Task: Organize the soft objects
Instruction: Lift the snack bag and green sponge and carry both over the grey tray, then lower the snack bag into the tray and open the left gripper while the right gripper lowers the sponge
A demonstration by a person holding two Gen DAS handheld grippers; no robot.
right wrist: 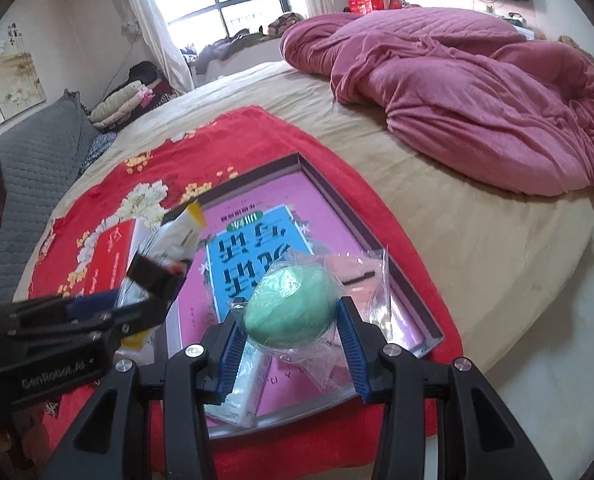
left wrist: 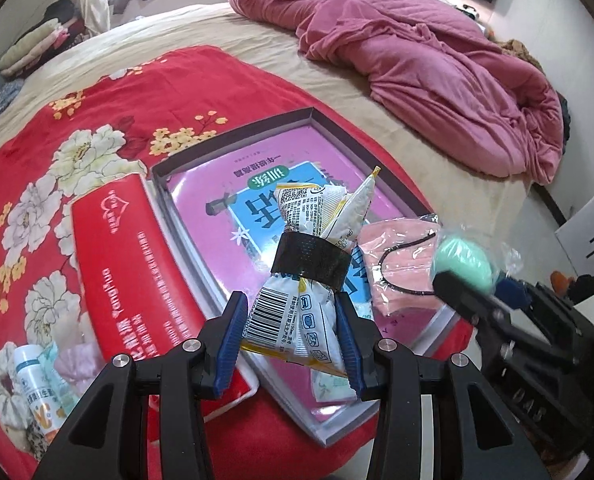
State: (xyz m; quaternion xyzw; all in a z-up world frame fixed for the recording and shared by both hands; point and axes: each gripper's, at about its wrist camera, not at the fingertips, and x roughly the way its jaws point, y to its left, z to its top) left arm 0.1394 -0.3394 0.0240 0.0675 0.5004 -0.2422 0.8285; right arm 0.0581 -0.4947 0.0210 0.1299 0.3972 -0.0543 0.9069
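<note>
Carrying both soft things over the open box (left wrist: 177, 168) for packing, my left gripper (left wrist: 293, 336) has its jaws clenched on the banded packet (left wrist: 297, 280), and my right gripper (right wrist: 293, 340) on the bagged green ball (right wrist: 293, 308).

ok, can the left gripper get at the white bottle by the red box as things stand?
Probably not yet: the left gripper is shut on the banded packet, so its jaws are full. The white bottle itself lies uncovered beside the red box.
</note>
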